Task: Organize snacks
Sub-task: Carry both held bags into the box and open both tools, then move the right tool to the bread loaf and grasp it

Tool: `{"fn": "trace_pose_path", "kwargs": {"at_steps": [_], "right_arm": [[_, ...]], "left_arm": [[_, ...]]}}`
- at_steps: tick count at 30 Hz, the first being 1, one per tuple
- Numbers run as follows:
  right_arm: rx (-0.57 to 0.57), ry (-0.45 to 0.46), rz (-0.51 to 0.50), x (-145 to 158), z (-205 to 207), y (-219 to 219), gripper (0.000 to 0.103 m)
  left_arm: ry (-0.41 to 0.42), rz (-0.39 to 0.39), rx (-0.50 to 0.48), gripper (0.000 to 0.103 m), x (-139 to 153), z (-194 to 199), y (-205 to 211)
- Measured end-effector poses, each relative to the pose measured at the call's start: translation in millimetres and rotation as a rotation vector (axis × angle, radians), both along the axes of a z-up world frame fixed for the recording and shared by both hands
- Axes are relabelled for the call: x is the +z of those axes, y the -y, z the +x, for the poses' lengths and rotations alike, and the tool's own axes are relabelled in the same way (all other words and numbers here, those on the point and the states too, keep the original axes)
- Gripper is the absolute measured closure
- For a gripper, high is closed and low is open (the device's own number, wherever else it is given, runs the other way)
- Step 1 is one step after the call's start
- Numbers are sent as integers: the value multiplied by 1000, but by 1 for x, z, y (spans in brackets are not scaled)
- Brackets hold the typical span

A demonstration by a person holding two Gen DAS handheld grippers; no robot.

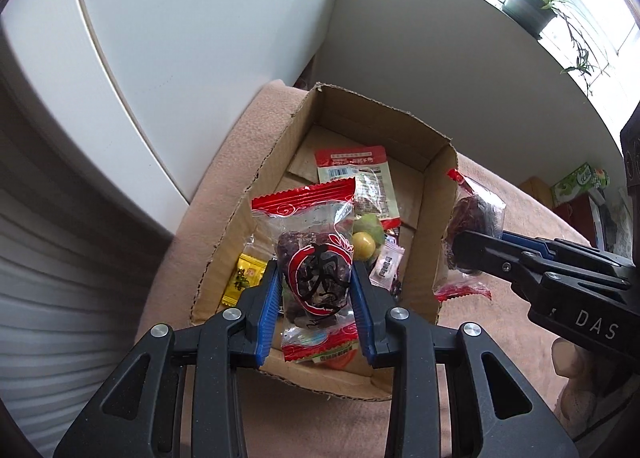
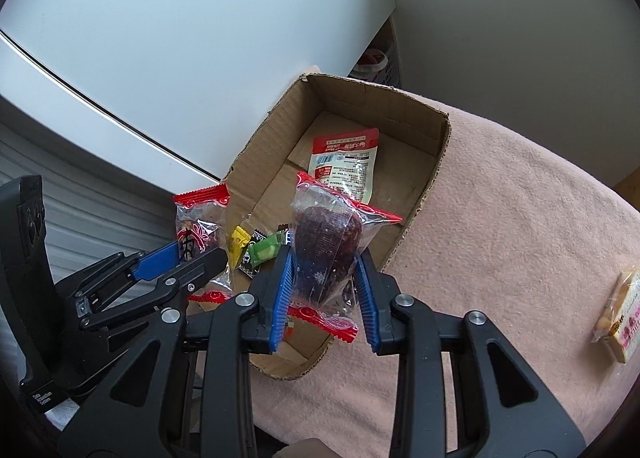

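Left wrist view first: my left gripper [image 1: 315, 286] is clamped on a clear, red-ended jerky packet [image 1: 310, 258] with a black character printed on it, held upright in the middle of the frame above the near end of the cardboard box [image 1: 256, 193]. At the right edge my right gripper [image 1: 476, 254] pinches a second jerky packet [image 1: 470, 230], hanging just outside the box's right wall.

From the right wrist view, I see the right gripper [image 2: 323, 278] squeezing that second packet [image 2: 328, 246], tilted, at frame centre over the box [image 2: 264, 145]. The left gripper [image 2: 208, 258] reaches in from the lower left with its packet [image 2: 198, 225] beside the box's left wall.

Inside the box lie a red-and-white sachet [image 2: 344, 165] toward the far end, a yellow candy [image 2: 239, 240] and a green candy [image 2: 264, 252] nearer me. The box sits on a pink cloth [image 2: 500, 217]; one more wrapped snack [image 2: 620, 314] rests on the cloth at the right edge.
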State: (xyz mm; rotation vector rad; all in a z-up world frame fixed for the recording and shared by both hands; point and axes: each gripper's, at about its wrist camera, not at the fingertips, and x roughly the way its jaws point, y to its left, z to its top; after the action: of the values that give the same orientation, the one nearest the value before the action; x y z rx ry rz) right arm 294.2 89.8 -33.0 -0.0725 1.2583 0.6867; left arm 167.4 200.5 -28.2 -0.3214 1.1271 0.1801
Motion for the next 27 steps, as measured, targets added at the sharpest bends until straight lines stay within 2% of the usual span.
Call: {"fn": "trace_pose_path", "kwargs": {"at_steps": [2,5,8,11,18,27], "right_arm": [[-6,1,8,2,0,1,50],[-11,14,12,6,1,3,46],[-26,23,13,11,2,9,44],[-49,40,12,19,3,23,36],[-120,69,-24,29,8,65,35],[-272,89,-89,32,15,155,35]], "left_arm": [[-7,7,0,70,-2,-1,0],[-9,19,-2,69,-2,-3,0],[-9,24,2,60,-1,-3,0],[-4,27,1,60,4,-5,2],[18,15,-20,60,16,0,22],[32,1,-123,60,24,22,84]]}}
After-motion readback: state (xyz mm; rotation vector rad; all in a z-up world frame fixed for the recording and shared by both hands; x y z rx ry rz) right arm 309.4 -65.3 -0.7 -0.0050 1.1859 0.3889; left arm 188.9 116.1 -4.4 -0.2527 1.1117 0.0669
